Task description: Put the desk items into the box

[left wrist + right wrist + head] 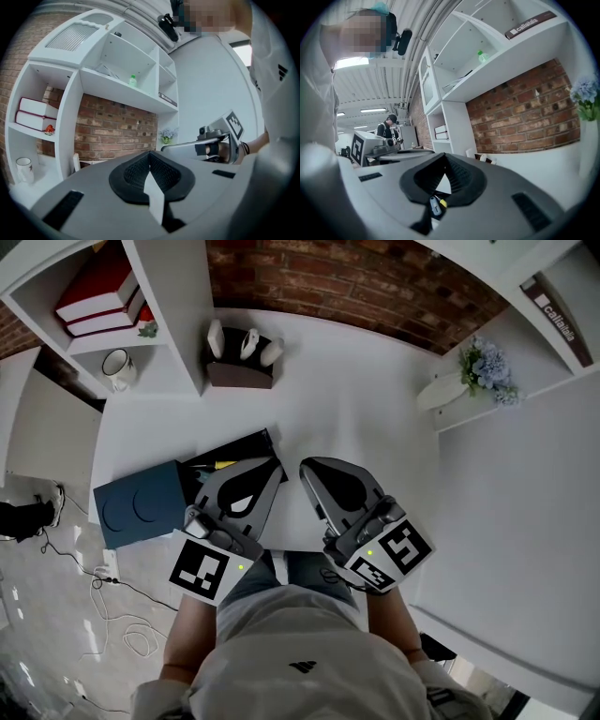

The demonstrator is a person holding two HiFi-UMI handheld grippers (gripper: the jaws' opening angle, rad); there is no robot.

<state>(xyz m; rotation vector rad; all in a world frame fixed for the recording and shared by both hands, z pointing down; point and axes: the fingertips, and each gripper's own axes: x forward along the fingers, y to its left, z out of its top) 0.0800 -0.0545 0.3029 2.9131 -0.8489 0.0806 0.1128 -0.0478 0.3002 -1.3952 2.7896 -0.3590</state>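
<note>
A dark blue box (139,504) lies at the desk's front left. Beside it is a black open part (234,448) with a yellow item (218,465) inside. My left gripper (277,466) hovers over that open part's right end, jaws shut and empty. Just to its right, my right gripper (305,468) is over the white desk (356,409), also shut with nothing held. In the left gripper view the left gripper (150,153) points level at the shelves. In the right gripper view a small blue and yellow item (436,205) shows below the right gripper (444,154).
A brown holder (240,369) with white pieces stands at the desk's back, against the brick wall. A mug (116,367) and red books (97,292) sit in the left shelf. Blue flowers (488,367) are on the right shelf. A person (388,126) stands far off.
</note>
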